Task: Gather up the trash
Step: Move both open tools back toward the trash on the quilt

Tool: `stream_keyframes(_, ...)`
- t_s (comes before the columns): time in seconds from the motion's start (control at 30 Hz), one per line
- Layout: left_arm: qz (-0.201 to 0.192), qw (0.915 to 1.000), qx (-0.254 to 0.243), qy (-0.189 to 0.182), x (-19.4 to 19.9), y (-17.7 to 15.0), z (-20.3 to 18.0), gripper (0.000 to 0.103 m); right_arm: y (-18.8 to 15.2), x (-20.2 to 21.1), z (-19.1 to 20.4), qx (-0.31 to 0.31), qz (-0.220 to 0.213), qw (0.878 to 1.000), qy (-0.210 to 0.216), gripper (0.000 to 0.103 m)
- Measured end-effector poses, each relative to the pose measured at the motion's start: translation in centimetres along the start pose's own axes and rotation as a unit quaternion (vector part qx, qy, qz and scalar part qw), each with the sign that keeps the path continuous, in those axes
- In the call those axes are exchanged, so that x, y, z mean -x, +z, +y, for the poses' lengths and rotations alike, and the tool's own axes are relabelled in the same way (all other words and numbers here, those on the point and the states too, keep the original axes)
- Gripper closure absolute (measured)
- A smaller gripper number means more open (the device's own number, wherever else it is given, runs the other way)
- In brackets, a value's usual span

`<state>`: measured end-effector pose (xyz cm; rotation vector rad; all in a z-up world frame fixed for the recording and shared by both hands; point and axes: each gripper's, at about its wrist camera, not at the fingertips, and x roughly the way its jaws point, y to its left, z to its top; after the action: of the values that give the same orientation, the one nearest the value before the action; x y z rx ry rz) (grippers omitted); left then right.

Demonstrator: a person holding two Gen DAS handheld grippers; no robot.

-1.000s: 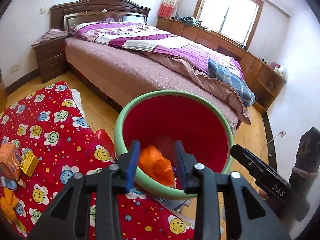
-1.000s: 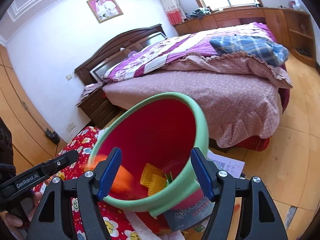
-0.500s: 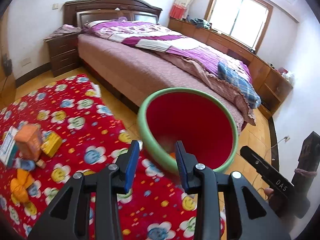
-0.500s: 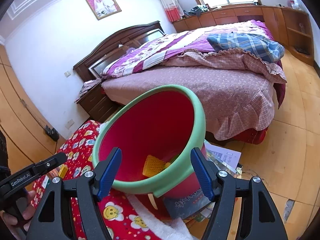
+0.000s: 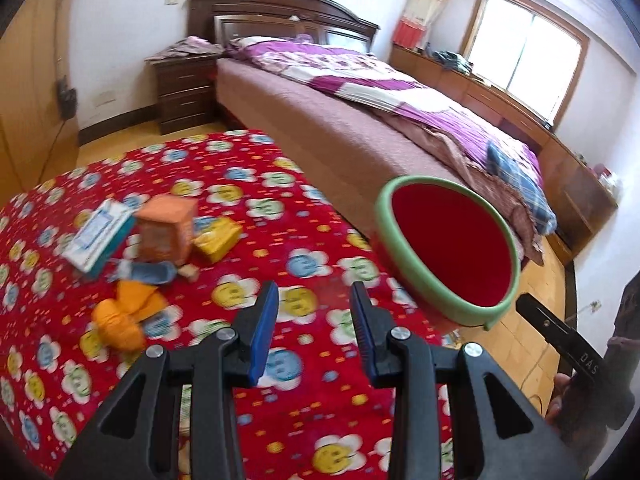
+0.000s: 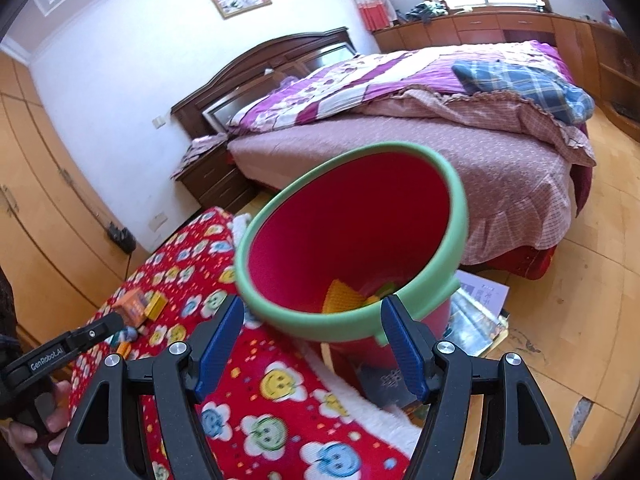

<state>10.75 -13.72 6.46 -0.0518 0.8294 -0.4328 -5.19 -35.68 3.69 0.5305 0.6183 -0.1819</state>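
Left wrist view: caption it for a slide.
Empty left gripper over the red flowered cloth, litter pile ahead, bin alongside.

Both my feeds are bright with daylight; the window (image 5: 524,52) is blown out white in the left view. Motion blur smears the patterned red blanket (image 5: 280,208) and the boxes on it. Green bucket rim (image 6: 452,208) is soft in the right view. Strong fisheye bending, with dark vignetted corners. Shadows soft and faint.
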Motion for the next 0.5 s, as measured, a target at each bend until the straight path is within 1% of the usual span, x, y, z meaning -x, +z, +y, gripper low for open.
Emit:
stream_keyframes(0.2,-0.012,0.9989,0.019,0.042,1.2,-0.4,3.7,0.066,-0.9,-0.5,2.2,0.020,0.016,1.000,0.009,0.031)
stream_keyframes(0.4,-0.007,0.9961,0.034,0.080,1.3,-0.6,7.6,0.066,-1.9,-1.4,4.2,0.037,0.034,0.999,0.011,0.030)
stream_keyframes(0.5,-0.003,0.9949,0.044,0.090,1.2,-0.9,9.3,0.066,-2.4,-1.7,5.3,0.048,0.043,0.998,0.010,0.030)
